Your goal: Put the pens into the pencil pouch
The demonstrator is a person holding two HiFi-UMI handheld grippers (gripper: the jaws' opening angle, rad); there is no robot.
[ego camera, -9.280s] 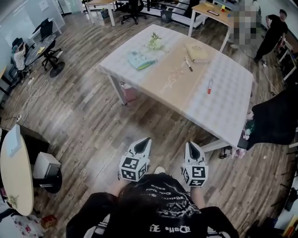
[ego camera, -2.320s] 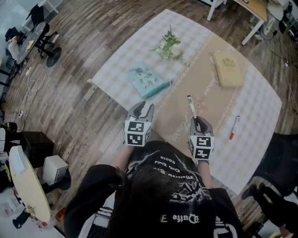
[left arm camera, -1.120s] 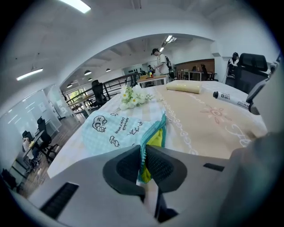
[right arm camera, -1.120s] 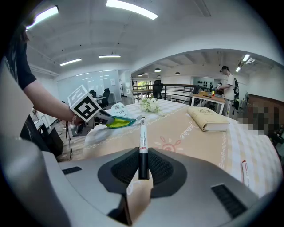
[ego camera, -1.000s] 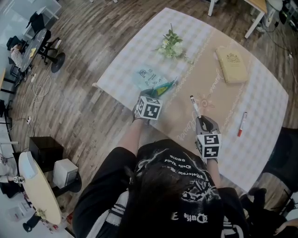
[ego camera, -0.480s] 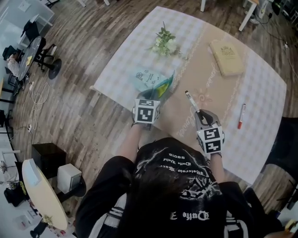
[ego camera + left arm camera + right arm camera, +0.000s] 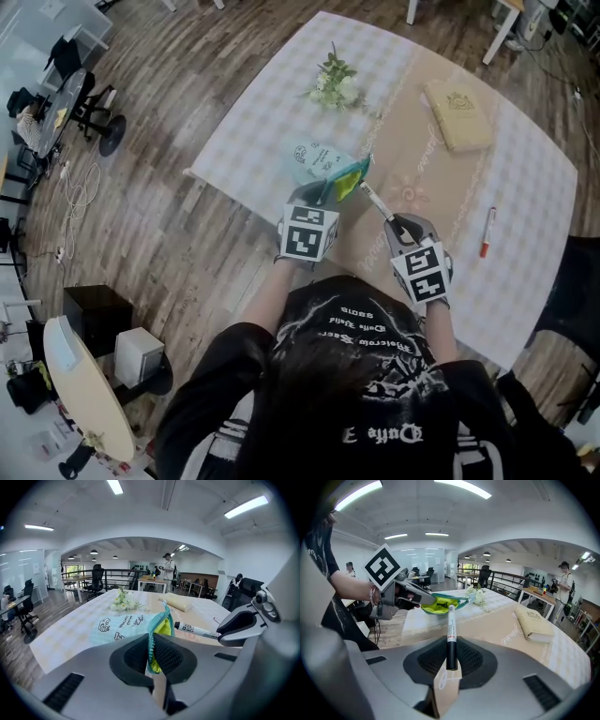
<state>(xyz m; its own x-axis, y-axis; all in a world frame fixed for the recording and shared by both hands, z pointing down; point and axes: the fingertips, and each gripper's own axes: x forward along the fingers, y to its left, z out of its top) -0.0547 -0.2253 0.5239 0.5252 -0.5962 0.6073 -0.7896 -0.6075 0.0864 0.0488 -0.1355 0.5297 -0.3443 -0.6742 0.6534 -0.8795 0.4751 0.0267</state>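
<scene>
Two grippers are at work over the checked tablecloth [image 7: 253, 122] with its tan runner. The left gripper [image 7: 152, 656] has its jaws closed tight on the zip edge of the one teal fabric pencil pouch [image 7: 317, 157]. That edge stands up between its fingers and the yellow-green lining gapes open just ahead of them, while the far part of the pouch lies on the cloth.

There are two pens. The white-barrelled marker with a black cap [image 7: 451, 630] is clamped by its capped end in the right gripper [image 7: 451, 662], whose jaws are partly closed around it. The barrel runs straight out beyond those fingers, and its far end reaches the pouch's open mouth — whether it is past the rim I cannot tell. The second, a white pen with a red cap [image 7: 487, 232], lies on the cloth, well apart from the right fingers on their outer side.

Far beyond both sets of fingers sit one beige book [image 7: 457, 114] and one small bunch of white flowers [image 7: 330, 86].
</scene>
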